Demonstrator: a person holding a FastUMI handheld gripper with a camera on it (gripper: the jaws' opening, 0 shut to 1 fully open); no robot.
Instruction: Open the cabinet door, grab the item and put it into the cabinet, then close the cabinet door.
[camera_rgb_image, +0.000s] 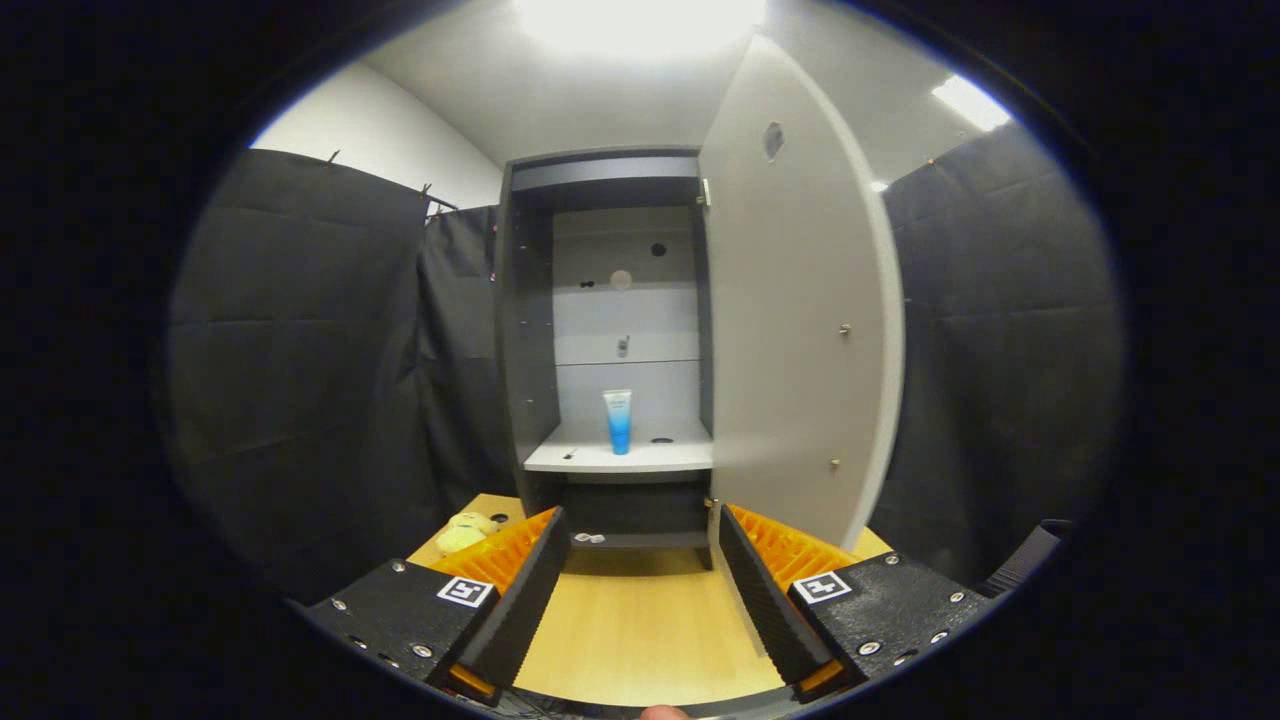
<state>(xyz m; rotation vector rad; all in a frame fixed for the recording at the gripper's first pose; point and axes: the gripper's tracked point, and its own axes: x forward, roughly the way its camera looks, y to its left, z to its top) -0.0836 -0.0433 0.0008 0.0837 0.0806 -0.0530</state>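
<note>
A tall grey cabinet (530, 330) stands beyond my fingers on a wooden tabletop, and its door (790, 330) is swung wide open to the right. Inside, a blue-and-white tube (618, 421) stands upright on the white shelf (590, 460). My gripper (642, 545) is open, well back from the cabinet, with nothing between its fingers. A small yellow soft item (465, 532) lies on the table beside the left finger, partly hidden by it.
The wooden table (640, 620) stretches from my fingers to the cabinet's foot. Black cloth walls (310, 370) close in on the left and right. Small bits lie on the cabinet's bottom ledge (590, 538). A dark strap-like part (1025, 560) juts up at the right.
</note>
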